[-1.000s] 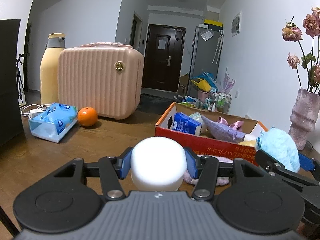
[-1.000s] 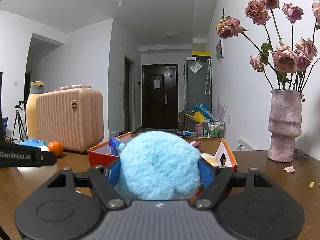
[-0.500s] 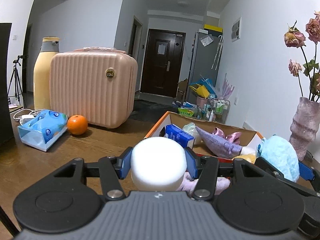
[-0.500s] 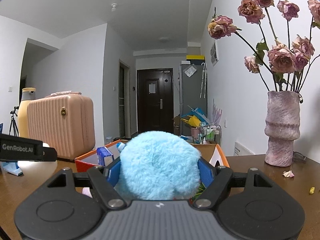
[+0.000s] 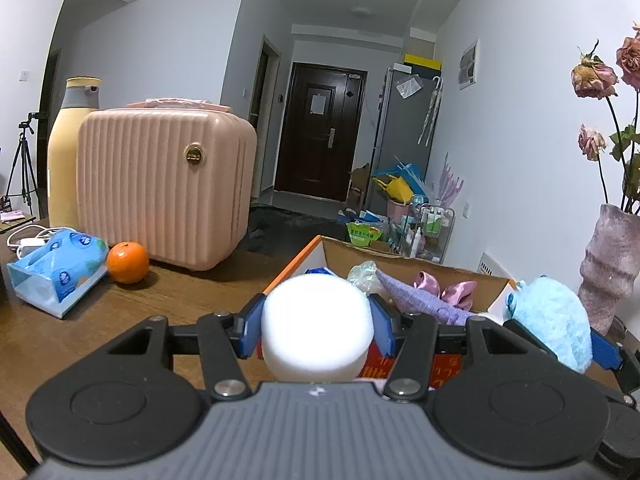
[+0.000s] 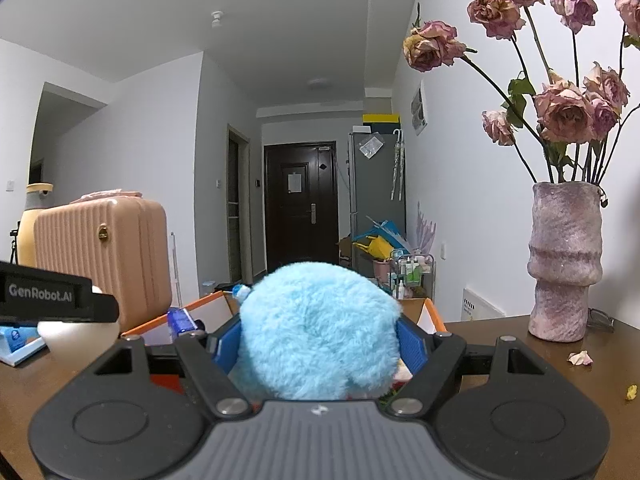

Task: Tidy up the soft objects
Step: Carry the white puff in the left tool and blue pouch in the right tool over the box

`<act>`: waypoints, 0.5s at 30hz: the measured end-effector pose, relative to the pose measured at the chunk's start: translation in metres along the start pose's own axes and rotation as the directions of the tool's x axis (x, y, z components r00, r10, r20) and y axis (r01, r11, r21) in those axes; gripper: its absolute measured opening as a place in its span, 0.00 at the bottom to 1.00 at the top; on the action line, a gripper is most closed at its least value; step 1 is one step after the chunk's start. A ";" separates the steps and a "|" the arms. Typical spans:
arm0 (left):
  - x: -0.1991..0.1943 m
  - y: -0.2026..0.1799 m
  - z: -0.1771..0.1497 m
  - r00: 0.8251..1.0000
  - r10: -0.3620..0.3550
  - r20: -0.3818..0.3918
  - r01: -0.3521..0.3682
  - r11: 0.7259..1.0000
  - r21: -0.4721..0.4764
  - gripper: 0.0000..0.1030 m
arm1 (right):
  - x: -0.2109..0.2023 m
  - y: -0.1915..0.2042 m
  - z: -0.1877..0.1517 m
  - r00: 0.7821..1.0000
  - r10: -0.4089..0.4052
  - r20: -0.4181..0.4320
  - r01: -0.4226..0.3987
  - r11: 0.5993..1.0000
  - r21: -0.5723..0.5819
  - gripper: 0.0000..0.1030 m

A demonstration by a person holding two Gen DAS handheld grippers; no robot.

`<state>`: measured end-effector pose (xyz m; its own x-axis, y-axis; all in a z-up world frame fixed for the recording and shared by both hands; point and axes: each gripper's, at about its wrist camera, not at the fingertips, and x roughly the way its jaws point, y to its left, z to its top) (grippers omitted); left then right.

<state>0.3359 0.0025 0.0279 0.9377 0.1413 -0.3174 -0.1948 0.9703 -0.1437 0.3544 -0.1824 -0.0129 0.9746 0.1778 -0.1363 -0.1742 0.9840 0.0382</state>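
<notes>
My left gripper (image 5: 316,330) is shut on a white foam ball (image 5: 316,326), its blue pads pressed on both sides. The right gripper (image 6: 320,338) is shut on a fluffy light-blue plush (image 6: 320,332), which also shows at the right edge of the left wrist view as the plush (image 5: 550,326). Just beyond both stands an open cardboard box (image 5: 404,254) with an orange-red outside. In it lie a purple knitted piece (image 5: 420,300), a pink satin bow (image 5: 450,288) and a blue packet, partly hidden behind the ball. The left gripper's body and ball (image 6: 76,330) appear at the left of the right wrist view.
On the brown table stand a pink ribbed case (image 5: 164,188), a cream bottle (image 5: 68,148), an orange (image 5: 127,262) and a blue tissue pack (image 5: 56,266) to the left. A mauve vase (image 6: 564,260) of dried roses stands right, with fallen petals (image 6: 580,358) near it.
Both grippers have moved forward towards the box with their loads still held. The box now sits closer and lower in both views; the case and orange have slid left.
</notes>
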 end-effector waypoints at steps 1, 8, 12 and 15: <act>0.003 -0.001 0.002 1.000 -0.002 0.002 0.002 1.000 -0.004 0.54 | 0.002 -0.001 0.001 1.000 -0.002 0.001 0.002 1.000 0.000 0.74; 0.020 -0.007 0.009 1.000 -0.009 0.014 0.009 1.000 -0.017 0.54 | 0.022 -0.006 0.004 1.000 -0.011 0.007 0.011 1.000 0.009 0.74; 0.030 -0.013 0.013 1.000 -0.020 0.017 0.021 0.999 -0.025 0.54 | 0.031 -0.008 0.005 1.000 -0.013 0.008 0.013 1.000 0.012 0.74; 0.039 -0.019 0.015 0.999 -0.029 0.023 0.029 0.999 -0.018 0.54 | 0.037 -0.009 0.006 1.000 -0.015 0.007 0.015 1.000 0.014 0.74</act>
<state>0.3803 -0.0077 0.0325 0.9493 0.1178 -0.2915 -0.1726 0.9702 -0.1700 0.3924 -0.1849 -0.0127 0.9780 0.1632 -0.1299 -0.1579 0.9862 0.0496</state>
